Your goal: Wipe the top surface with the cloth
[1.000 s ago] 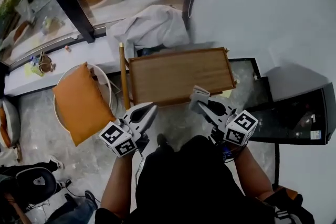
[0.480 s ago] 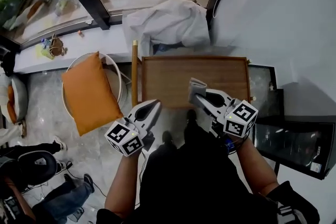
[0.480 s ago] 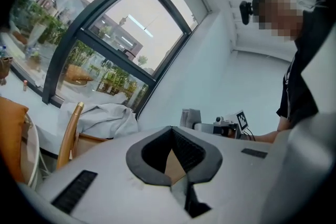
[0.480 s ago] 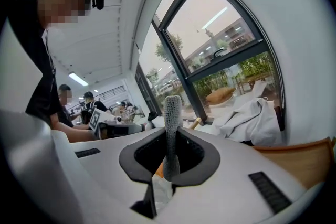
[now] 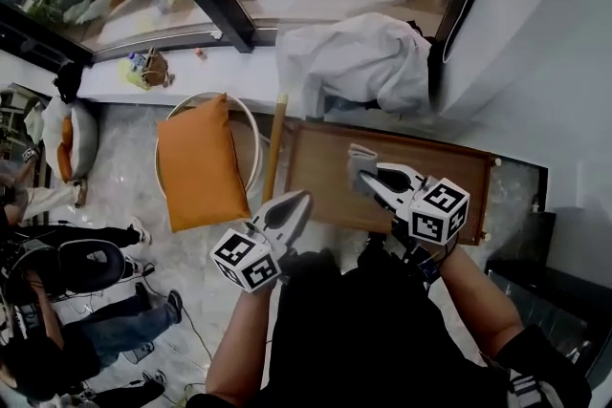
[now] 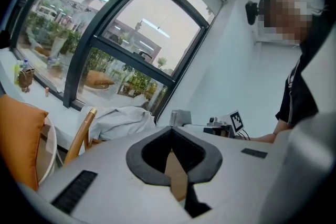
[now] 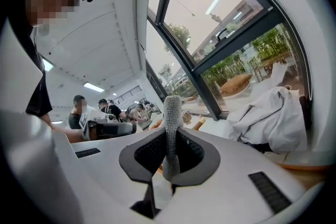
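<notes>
A small wooden table [image 5: 325,169] with a raised rim stands below me, between my two grippers. My right gripper [image 5: 360,169] hovers over its top, shut on a folded grey cloth [image 5: 360,161] that sticks up from the jaws [image 7: 170,136]. My left gripper [image 5: 298,203] hangs just off the table's near left edge, jaws together with nothing between them [image 6: 173,165]. The right part of the tabletop is hidden behind the right gripper.
A round white chair with an orange cushion [image 5: 199,160] stands left of the table. A wooden chair post [image 5: 273,146] rises at the table's left edge. A crumpled white sheet [image 5: 356,60] lies by the window. People's legs and a black bag [image 5: 76,265] are at the far left.
The view has swung left, so the table now sits lower right and partly under the right gripper. Both grippers stay shut, the right one still holding the cloth.
</notes>
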Action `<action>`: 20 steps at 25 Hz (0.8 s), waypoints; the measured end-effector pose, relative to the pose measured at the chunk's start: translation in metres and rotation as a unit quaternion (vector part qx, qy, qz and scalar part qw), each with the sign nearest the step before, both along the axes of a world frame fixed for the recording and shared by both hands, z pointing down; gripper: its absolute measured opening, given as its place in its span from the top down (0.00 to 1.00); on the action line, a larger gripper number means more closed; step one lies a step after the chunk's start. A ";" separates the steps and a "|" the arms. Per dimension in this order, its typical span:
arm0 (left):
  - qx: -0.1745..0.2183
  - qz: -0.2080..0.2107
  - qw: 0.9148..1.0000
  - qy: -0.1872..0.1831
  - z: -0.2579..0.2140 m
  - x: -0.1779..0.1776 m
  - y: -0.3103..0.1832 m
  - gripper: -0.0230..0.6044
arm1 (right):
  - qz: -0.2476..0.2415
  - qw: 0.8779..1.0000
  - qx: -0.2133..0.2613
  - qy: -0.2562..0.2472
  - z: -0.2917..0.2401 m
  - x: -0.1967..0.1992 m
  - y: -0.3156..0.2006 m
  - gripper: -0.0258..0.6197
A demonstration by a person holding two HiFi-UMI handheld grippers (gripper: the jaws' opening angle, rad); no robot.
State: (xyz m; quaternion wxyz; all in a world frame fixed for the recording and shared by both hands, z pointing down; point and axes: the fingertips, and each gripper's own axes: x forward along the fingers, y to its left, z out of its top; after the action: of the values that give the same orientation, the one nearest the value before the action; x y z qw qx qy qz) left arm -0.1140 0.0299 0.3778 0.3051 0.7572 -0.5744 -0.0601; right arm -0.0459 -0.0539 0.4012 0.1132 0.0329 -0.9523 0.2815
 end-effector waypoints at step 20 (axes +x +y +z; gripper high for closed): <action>-0.141 -0.007 0.990 0.014 0.073 -0.102 -0.046 0.95 | 0.002 0.982 -0.130 0.139 0.140 -0.146 -0.017 0.90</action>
State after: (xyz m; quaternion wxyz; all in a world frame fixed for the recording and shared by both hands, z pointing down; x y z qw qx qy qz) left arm -0.2163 -0.0164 0.4512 0.4168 0.7013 -0.5783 0.0086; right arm -0.1922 -0.0708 0.5408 0.2471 0.0589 -0.8826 0.3956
